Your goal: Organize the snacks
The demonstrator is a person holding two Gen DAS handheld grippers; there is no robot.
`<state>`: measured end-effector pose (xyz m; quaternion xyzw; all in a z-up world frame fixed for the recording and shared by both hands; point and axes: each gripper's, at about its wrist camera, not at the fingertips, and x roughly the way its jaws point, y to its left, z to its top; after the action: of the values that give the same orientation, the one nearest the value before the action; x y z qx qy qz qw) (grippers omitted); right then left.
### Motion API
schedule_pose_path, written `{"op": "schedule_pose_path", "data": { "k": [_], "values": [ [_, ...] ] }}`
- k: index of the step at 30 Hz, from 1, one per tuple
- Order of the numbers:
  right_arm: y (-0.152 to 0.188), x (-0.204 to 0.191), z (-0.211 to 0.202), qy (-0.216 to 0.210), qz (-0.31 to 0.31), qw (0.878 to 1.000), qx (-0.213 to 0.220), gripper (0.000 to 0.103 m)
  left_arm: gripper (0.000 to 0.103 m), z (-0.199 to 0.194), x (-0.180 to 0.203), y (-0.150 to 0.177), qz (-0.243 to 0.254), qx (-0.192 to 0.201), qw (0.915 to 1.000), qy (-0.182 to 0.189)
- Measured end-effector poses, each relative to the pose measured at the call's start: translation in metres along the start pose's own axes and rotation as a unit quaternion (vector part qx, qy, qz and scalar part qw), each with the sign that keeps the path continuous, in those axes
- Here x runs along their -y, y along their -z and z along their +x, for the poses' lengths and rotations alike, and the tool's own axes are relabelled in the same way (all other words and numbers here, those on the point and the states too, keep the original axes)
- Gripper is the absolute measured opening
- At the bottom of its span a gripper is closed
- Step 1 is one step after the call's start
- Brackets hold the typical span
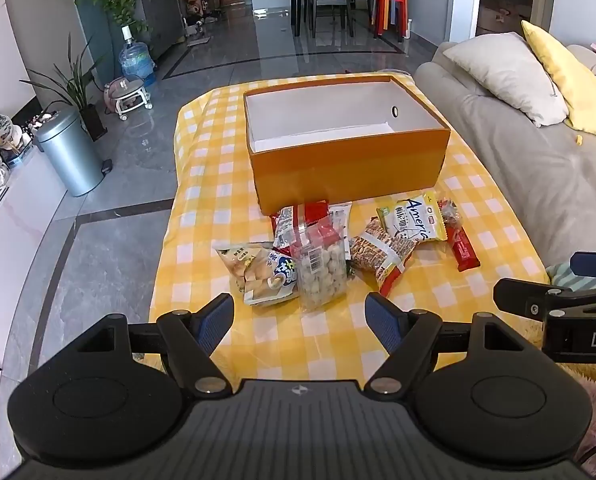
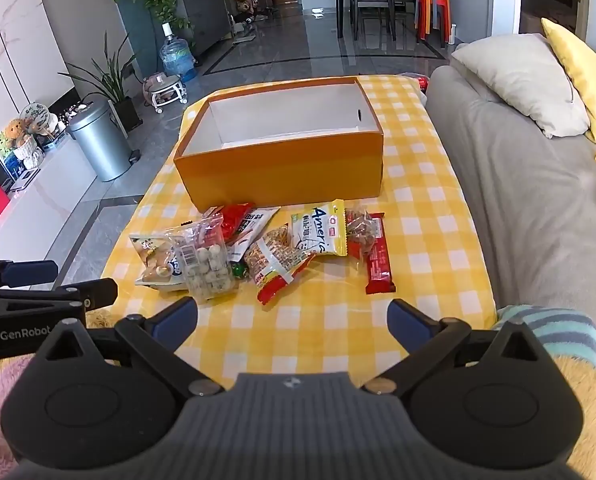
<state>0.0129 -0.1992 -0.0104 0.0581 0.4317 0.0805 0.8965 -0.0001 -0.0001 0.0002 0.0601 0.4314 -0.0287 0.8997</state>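
Nothing yet packed: snack packets [image 1: 337,248] heaped just in front of empty orange box [image 1: 349,140], left gripper [image 1: 299,320] and right gripper [image 2: 292,324] spread wide, holding nothing.

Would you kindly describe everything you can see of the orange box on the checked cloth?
The orange rectangular cardboard-looking box stands upright and lidless on the yellow-and-white checked cloth, beyond the pile of snack packets. Its outer walls are plain orange, its inside white, and it looks empty. One short inner wall has a small round hole. From the right wrist view a red packet lies right against the foot of its near wall; contact cannot be confirmed. Neither pair of tongs touches it.
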Motion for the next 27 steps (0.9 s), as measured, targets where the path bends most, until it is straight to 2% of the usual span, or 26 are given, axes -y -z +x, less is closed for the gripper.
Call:
{"op": "schedule_pose_path", "data": {
  "k": [10,27],
  "values": [
    [-0.0002,-0.0019,0.0012,0.002,-0.002,1.0,-0.004,0.098,0.088,-0.0031,-0.0013,-0.0007,0.001,-0.008,1.0,-0.001],
    [0.0003,-0.0016,0.0019,0.006,-0.005,1.0,-0.005,0.098,0.088,0.0052,-0.003,0.0039,-0.002,0.001,1.0,0.001]
  ]
}}
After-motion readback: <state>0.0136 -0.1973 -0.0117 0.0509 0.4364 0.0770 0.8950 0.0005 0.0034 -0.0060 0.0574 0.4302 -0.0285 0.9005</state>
